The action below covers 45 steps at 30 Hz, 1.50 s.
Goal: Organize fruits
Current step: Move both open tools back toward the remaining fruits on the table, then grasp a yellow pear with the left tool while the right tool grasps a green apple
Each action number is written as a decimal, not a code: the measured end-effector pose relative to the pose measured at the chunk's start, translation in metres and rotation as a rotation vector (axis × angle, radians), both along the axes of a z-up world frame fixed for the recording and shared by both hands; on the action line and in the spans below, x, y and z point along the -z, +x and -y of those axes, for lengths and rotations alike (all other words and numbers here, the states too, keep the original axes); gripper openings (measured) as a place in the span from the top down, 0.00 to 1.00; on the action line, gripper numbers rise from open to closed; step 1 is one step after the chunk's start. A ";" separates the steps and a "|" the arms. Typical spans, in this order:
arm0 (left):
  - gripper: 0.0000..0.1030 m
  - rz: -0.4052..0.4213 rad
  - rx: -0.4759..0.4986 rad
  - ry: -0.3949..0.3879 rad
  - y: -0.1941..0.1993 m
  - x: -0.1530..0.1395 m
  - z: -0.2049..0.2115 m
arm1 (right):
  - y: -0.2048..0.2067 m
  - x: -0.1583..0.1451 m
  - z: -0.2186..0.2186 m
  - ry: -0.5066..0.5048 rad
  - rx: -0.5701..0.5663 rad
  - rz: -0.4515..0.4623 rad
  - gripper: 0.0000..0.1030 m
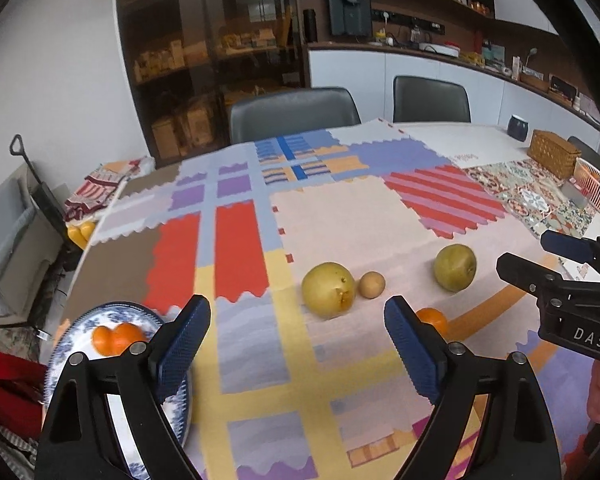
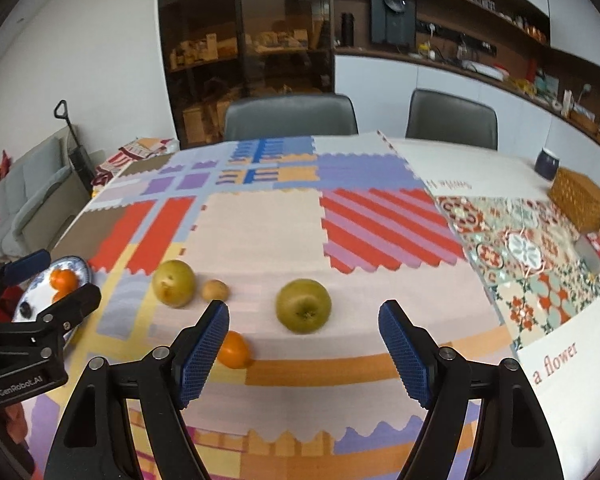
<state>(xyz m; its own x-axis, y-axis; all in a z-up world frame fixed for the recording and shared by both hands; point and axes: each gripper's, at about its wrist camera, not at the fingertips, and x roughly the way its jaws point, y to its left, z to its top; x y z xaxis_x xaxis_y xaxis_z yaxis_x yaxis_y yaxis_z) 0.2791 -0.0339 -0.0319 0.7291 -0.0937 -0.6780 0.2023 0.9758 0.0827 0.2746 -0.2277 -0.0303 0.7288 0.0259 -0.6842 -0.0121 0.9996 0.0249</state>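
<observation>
A blue-and-white plate (image 1: 80, 320) (image 2: 82, 270) at the table's left holds two oranges (image 1: 116, 338) (image 2: 64, 280). On the patchwork cloth lie a yellow pear (image 1: 328, 290) (image 2: 174, 283), a small brown fruit (image 1: 372, 285) (image 2: 215, 290), a green pear (image 1: 455, 267) (image 2: 303, 306) and a loose orange (image 1: 434, 320) (image 2: 234, 350). My left gripper (image 1: 298, 320) (image 2: 48, 276) is open and empty, beside the plate. My right gripper (image 2: 304, 322) (image 1: 540, 256) is open and empty, just short of the green pear.
A wicker box (image 1: 554, 152) (image 2: 580, 196), a pink basket (image 1: 598, 188) and a dark jar (image 1: 518, 126) (image 2: 548, 164) stand at the table's far right. Two grey chairs (image 1: 294, 112) (image 2: 452, 118) stand behind the table. A sofa (image 2: 24, 200) is at the left.
</observation>
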 end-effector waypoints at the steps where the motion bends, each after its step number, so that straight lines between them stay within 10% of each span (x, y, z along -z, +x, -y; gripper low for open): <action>1: 0.13 -0.012 0.003 0.001 0.005 0.006 0.001 | 0.003 0.004 0.001 0.001 0.002 -0.010 0.24; 27: 0.14 -0.140 0.061 0.015 0.071 0.069 0.018 | 0.058 0.063 0.007 0.046 0.008 -0.158 0.25; 39: 0.52 -0.184 0.095 -0.046 0.080 0.073 0.020 | 0.070 0.074 0.007 0.090 -0.024 -0.193 0.48; 45: 0.53 -0.194 0.078 -0.065 0.078 0.070 0.019 | 0.069 0.074 0.006 0.089 -0.026 -0.188 0.51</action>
